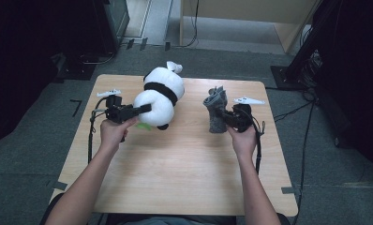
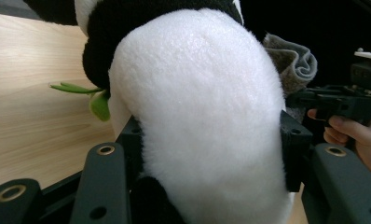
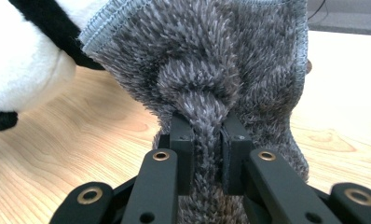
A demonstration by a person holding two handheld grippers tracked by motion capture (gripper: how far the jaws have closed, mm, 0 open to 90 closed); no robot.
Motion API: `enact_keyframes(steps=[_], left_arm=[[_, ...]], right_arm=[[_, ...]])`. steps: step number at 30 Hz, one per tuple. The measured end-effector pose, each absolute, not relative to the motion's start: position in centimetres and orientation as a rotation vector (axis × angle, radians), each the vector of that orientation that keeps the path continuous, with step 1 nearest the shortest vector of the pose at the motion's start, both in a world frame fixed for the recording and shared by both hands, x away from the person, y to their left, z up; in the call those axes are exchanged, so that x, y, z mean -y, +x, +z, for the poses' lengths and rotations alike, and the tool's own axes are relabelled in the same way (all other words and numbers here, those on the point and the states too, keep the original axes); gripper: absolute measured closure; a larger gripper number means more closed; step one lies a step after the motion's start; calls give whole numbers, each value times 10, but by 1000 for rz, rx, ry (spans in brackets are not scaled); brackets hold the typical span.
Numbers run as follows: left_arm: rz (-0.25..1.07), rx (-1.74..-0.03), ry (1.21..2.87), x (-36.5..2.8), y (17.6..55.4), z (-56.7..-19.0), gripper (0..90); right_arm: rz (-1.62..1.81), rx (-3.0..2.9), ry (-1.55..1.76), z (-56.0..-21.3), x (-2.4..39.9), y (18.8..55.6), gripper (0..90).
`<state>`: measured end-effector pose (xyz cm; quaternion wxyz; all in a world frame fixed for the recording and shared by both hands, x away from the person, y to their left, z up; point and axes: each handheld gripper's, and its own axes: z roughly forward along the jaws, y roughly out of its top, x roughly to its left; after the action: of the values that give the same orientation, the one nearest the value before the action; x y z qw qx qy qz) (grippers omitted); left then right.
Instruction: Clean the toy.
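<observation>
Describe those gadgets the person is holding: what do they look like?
Each hand-held black gripper, left and right, has two flat black jaws with brass-ringed holes, a white three-cornered plate on top and a trailing black cable. The forearms are bare, no sleeves.

A light wooden table with rounded corners [image 1: 175,168] carries a black-and-white plush panda [image 1: 161,93], lying on the boards just ahead of the left tongs [image 1: 145,108], and a grey fuzzy towel [image 1: 216,112], whose lower end meets the wood by the right tongs [image 1: 224,117].
</observation>
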<state>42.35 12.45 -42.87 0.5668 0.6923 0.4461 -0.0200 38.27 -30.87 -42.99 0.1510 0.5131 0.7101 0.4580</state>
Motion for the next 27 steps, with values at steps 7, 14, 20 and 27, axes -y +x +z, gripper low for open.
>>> enact_keyframes(steps=[7,14,20,27], left_arm=[[18,-1087,1656,-143,428,-430,450],[112,-1123,1710,-161,431,-435,450],[116,-1144,1717,-171,436,-443,449],[119,-1189,1702,-184,441,-453,447]], right_arm=[[1303,-2026,1534,-430,325,384,791],[1261,-2004,1579,-434,344,384,791],[1227,-1987,1627,-442,358,385,791],[1162,-2013,1697,-458,371,390,788]])
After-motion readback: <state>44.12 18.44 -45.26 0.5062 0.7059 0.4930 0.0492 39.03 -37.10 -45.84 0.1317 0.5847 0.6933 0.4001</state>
